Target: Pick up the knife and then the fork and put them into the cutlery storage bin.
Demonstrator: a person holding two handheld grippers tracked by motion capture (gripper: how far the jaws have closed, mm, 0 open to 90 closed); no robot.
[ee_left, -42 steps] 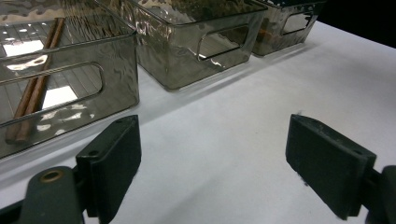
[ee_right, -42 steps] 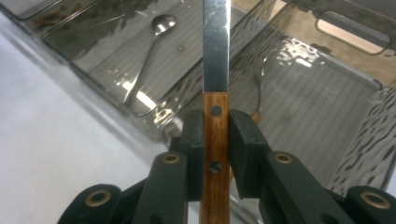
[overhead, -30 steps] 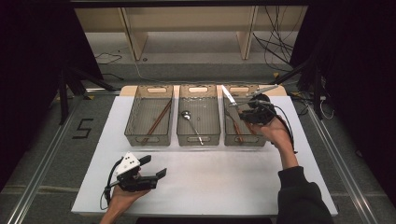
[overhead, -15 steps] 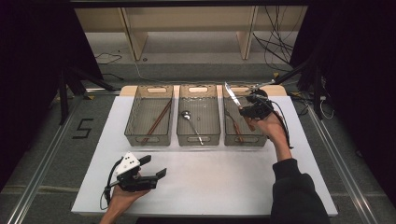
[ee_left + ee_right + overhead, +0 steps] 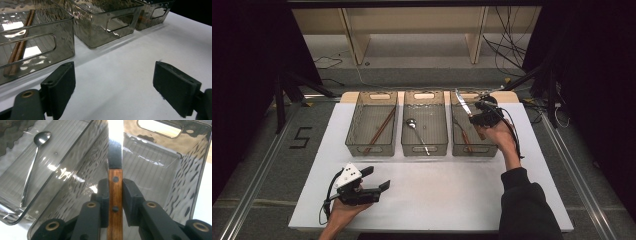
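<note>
Two grippers: right gripper (image 5: 115,192) clamping a knife (image 5: 115,195) between its fingers; left gripper (image 5: 113,82) gaping wide, gripping nothing.

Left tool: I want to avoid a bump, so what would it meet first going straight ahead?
Likely the middle bin; the left tool is open over bare table, though depth is unclear.

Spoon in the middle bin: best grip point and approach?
Take the spoon by its thin handle near the middle, coming straight down from above: it lies flat on the bin floor, running from far left to near right, walls all around. Set the jaws across the handle; the bowl is too wide and rounded.
</note>
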